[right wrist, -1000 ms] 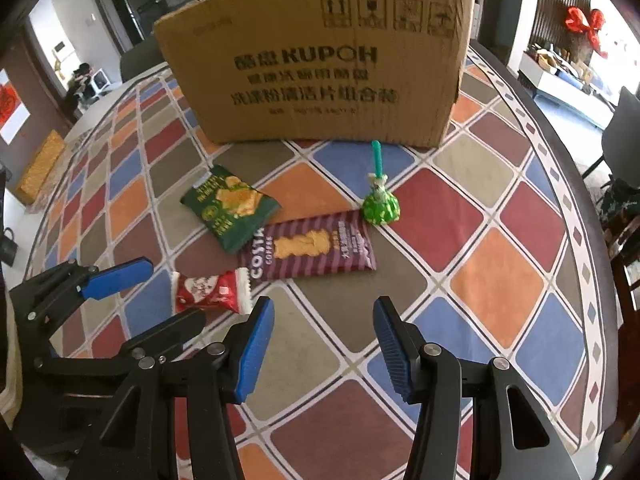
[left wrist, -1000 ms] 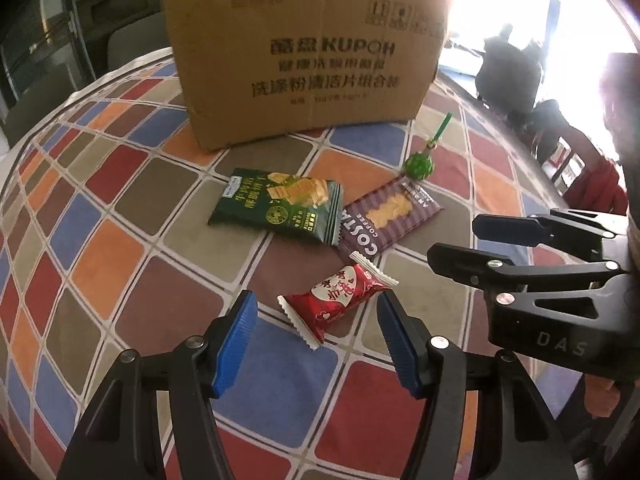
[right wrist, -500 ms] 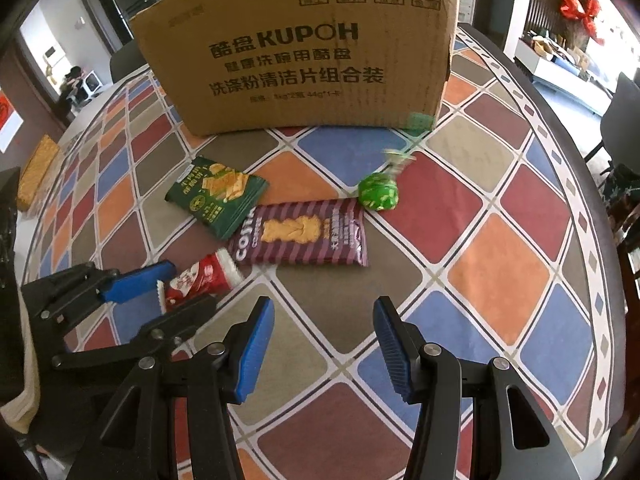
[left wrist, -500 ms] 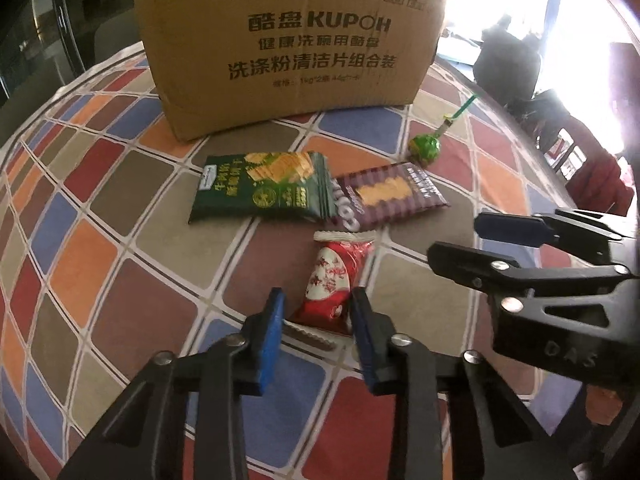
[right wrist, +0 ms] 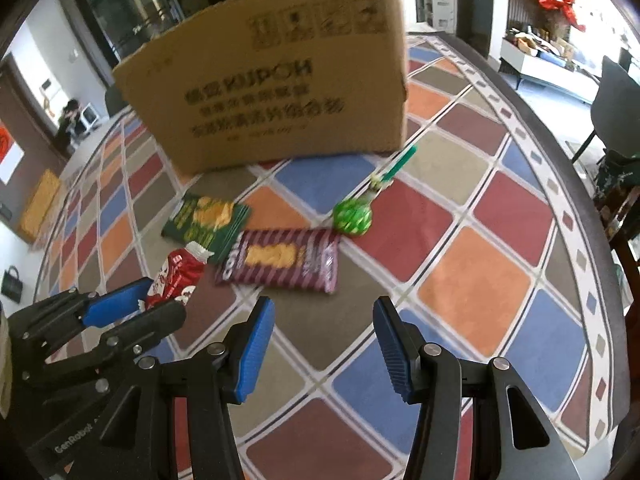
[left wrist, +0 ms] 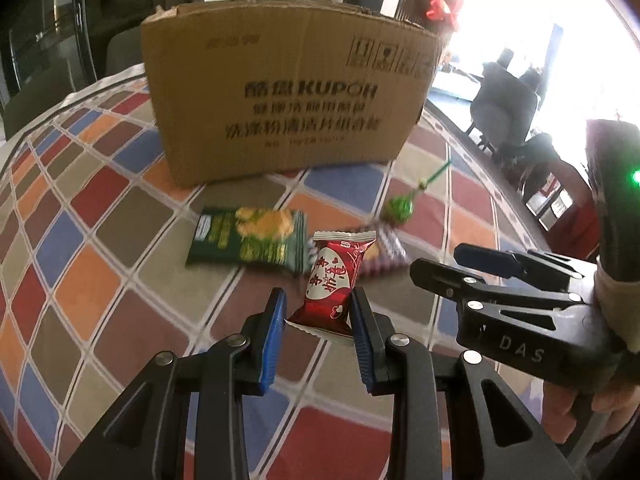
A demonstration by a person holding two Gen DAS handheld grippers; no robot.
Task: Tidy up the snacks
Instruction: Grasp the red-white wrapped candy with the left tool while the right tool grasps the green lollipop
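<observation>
My left gripper (left wrist: 318, 312) is shut on a red candy packet (left wrist: 336, 280) and holds it off the table; it shows in the right wrist view too (right wrist: 176, 276). On the checked tablecloth lie a green snack bag (left wrist: 248, 242), a purple biscuit pack (right wrist: 280, 258) and a green lollipop (right wrist: 353, 218). My right gripper (right wrist: 324, 344) is open and empty, in front of the purple pack. The brown cardboard box (left wrist: 288, 92) stands behind the snacks.
The round table's edge (right wrist: 568, 216) curves on the right, with chairs (right wrist: 616, 100) beyond it. The right gripper's body (left wrist: 520, 312) is close beside my left gripper.
My left gripper closed on the red candy packet and lifted it off the table. Both grippers moved toward the box. The right gripper stayed open.
</observation>
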